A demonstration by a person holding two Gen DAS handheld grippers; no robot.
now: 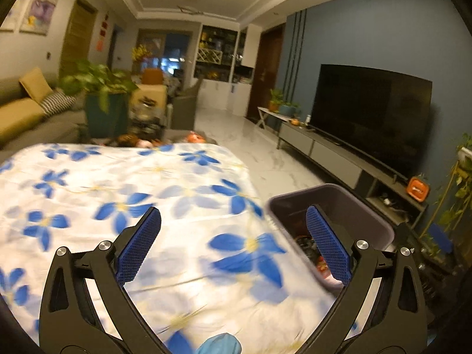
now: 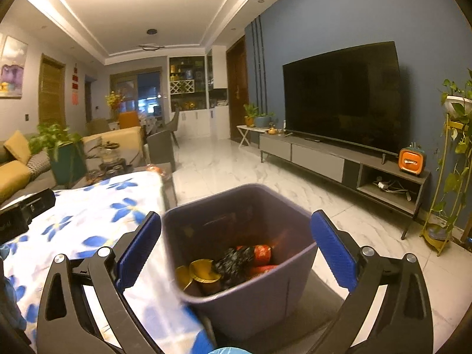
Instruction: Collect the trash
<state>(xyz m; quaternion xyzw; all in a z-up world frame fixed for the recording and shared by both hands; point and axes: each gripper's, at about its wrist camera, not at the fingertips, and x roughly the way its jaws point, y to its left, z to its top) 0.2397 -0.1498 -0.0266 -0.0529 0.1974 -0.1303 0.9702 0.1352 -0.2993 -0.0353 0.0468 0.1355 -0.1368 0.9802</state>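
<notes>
A purple waste bin [image 2: 250, 303] stands on the floor at the right edge of a table covered by a white cloth with blue flowers [image 1: 124, 206]. Inside the bin lie gold lids [image 2: 203, 270], a black crumpled piece [image 2: 233, 261] and red wrappers [image 2: 261, 255]. My right gripper [image 2: 236, 250] hangs open above the bin mouth, nothing between its blue pads. My left gripper [image 1: 233, 236] is open over the cloth, its right finger [image 1: 327, 247] in front of the bin [image 1: 354, 206]. No loose trash shows on the cloth.
A long TV stand [image 2: 339, 159] with a large TV [image 2: 342, 94] lines the blue wall on the right. A sofa with yellow cushions [image 1: 20, 115] and a potted plant [image 1: 100, 88] stand beyond the table. Marble floor [image 2: 236, 171] lies between. The left gripper's body [image 2: 23, 209] shows at left.
</notes>
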